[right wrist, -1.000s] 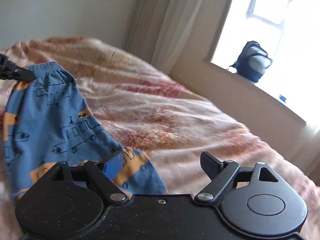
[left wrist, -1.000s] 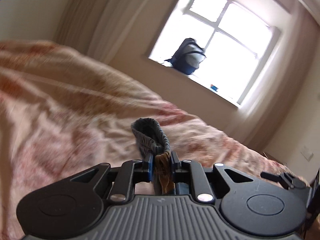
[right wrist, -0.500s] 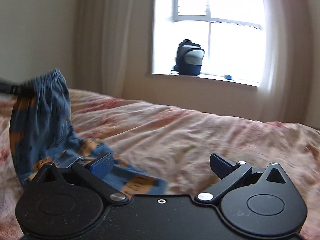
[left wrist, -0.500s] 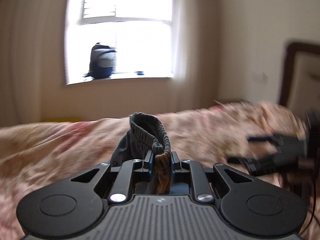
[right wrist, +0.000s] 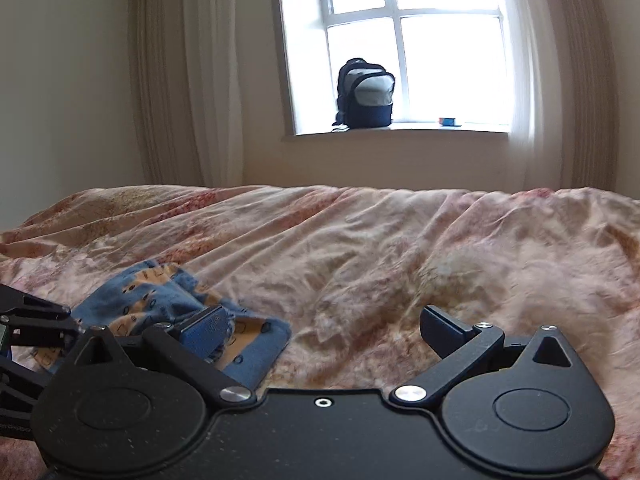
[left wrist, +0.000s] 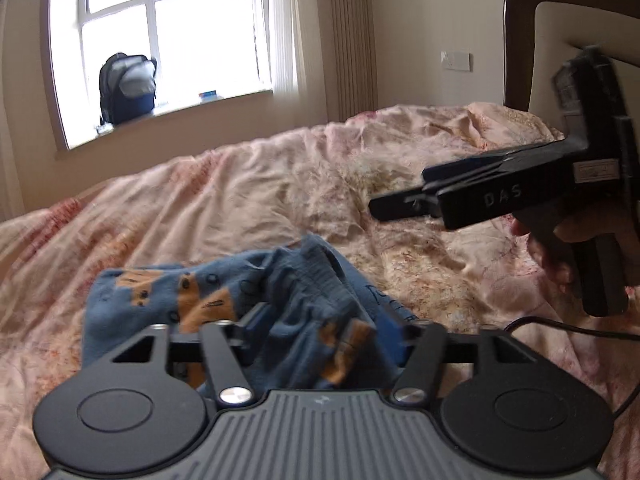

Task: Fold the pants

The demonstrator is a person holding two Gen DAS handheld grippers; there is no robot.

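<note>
- At the far left of the left wrist view we see a backpack (left wrist: 127, 89) standing on the windowsill (left wrist: 172, 111), with a small blue item near it on the sill.
- Below it, the pants (left wrist: 224, 300), blue with orange patches and dark line drawings, lie crumpled in a heap on the pink floral bedspread (left wrist: 248, 200).
- Our left gripper (left wrist: 326, 332) has its jaws spread wide; a fold of the pants bunches up in the gap, but neither finger presses on it, so it has hold of nothing.
- To the right, the right gripper (left wrist: 384, 206) hovers above the bedspread, well apart from the pants, held in a hand (left wrist: 560, 248) in front of a dark wooden headboard (left wrist: 520, 20).
- In the right wrist view, the tip of the left gripper (right wrist: 40, 320) sits at the left edge, touching the pants (right wrist: 160, 300).
- Next, the right gripper (right wrist: 324, 326) is wide open and empty; its left finger (right wrist: 204, 326) lies in front of the corner of the pants, though we cannot tell whether it touches them.
- Its right finger (right wrist: 444, 330) is over bare bedspread (right wrist: 400, 248).
</note>
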